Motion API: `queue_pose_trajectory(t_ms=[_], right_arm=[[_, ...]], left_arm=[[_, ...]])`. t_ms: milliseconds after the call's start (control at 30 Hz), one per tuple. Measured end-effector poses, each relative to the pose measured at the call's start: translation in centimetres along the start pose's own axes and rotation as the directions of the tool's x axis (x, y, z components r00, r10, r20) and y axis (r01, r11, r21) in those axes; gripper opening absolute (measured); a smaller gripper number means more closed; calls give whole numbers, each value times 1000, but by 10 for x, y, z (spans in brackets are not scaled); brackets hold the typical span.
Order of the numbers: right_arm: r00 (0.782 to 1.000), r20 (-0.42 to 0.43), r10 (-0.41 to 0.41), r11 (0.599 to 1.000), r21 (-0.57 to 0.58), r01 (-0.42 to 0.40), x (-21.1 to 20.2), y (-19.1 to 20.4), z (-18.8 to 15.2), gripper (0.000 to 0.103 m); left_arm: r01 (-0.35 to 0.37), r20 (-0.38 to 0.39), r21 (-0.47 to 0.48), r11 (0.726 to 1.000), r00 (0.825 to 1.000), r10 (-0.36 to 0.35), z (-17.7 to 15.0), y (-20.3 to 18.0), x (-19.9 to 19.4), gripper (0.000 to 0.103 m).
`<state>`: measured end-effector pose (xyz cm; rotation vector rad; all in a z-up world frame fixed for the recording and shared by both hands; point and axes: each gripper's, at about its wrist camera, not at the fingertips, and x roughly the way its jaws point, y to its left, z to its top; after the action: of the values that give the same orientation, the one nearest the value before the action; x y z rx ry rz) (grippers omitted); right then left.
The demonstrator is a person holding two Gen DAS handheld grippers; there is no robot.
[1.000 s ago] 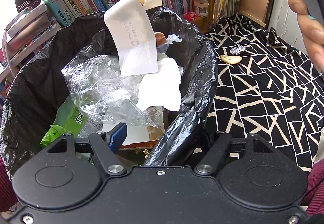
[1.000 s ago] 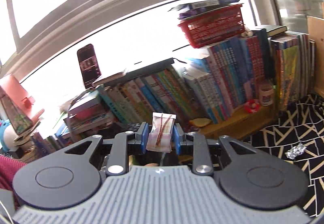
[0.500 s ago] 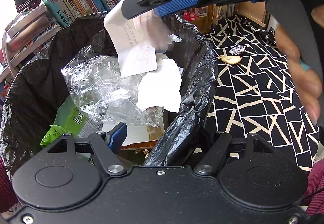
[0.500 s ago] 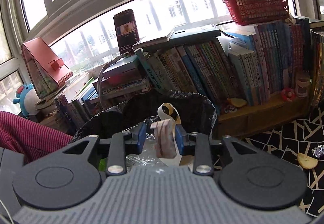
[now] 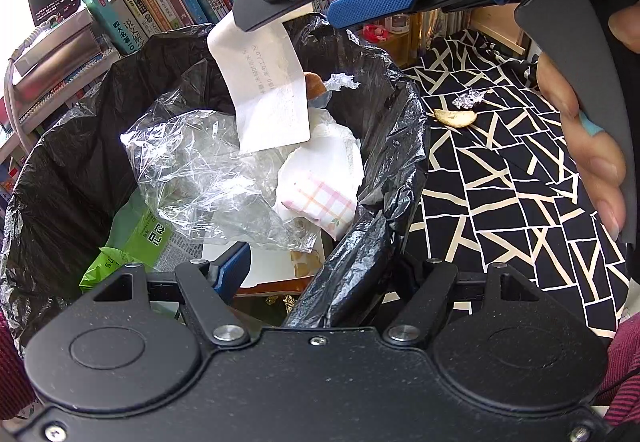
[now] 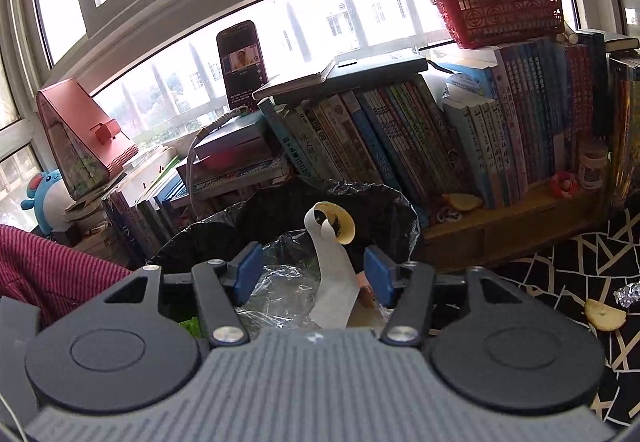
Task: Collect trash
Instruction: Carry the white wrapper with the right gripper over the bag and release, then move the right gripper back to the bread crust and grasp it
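A black trash bag (image 5: 72, 146) lines a bin holding clear plastic film (image 5: 200, 170), a green packet (image 5: 136, 238) and a tall curled white paper strip (image 5: 272, 98). A pink checked wrapper (image 5: 320, 202) lies loose on white paper inside. My left gripper (image 5: 316, 270) is open at the near rim, and a fold of the bag hides its right finger. My right gripper (image 6: 312, 274) hangs open over the bag (image 6: 384, 210), with the paper strip (image 6: 332, 266) rising between its fingers, untouched. On the patterned cloth lie a foil ball (image 5: 470, 98) and a pale food scrap (image 5: 456, 118).
A row of books (image 6: 400, 146) with a red basket (image 6: 500, 14) and a phone (image 6: 242, 66) stands behind the bin. The black-and-white cloth (image 5: 520, 202) spreads to the right. A person's hand (image 5: 588, 146) grips the right gripper's handle. A red sleeve (image 6: 48, 266) is at the left.
My right gripper came down over the bag and opened. The pink checked wrapper it held now lies inside the bag. The left gripper has not moved.
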<state>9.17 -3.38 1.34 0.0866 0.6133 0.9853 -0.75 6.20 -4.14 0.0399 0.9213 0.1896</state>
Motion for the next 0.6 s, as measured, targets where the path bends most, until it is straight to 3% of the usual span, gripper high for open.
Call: queue_pose_trajectory(t_ms=[367,600], right_arm=[[997,51,-65,996,62,62,-9,-20,9,74],[988,66,-136,973,194,121,-9,-58,11,75]], left_arm=[[0,1,0,1000,1000,0,0,0,0,71],[0,1,0,1000,1000,0,0,0,0,71]])
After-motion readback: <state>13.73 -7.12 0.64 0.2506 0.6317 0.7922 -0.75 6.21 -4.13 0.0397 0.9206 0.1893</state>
